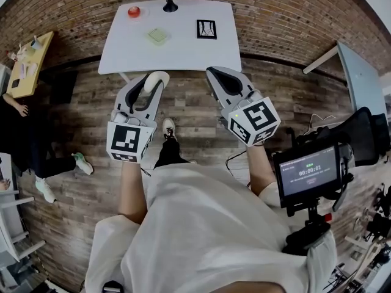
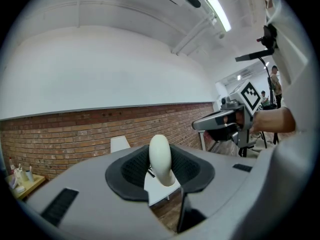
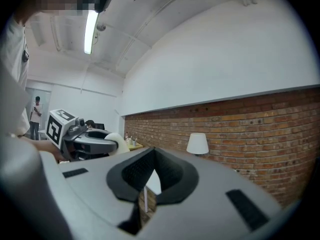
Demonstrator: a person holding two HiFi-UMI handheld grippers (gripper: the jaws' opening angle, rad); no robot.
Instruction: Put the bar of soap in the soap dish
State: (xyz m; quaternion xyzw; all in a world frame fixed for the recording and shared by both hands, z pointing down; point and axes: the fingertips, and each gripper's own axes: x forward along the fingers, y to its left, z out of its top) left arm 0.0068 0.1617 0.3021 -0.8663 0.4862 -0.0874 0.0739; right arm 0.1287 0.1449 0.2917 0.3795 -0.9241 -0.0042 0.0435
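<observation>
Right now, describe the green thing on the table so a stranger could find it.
Start at the white table by the brick wall. The pale green square lies near its middle, between a red round thing and a black-framed card; it alone is green.

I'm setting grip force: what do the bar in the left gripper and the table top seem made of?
The bar of soap: cream, smooth, matte with rounded edges, so probably solid soap; a plastic dummy would look alike. The table: plain white, flat top, likely laminate or painted board; the view cannot settle which.
</observation>
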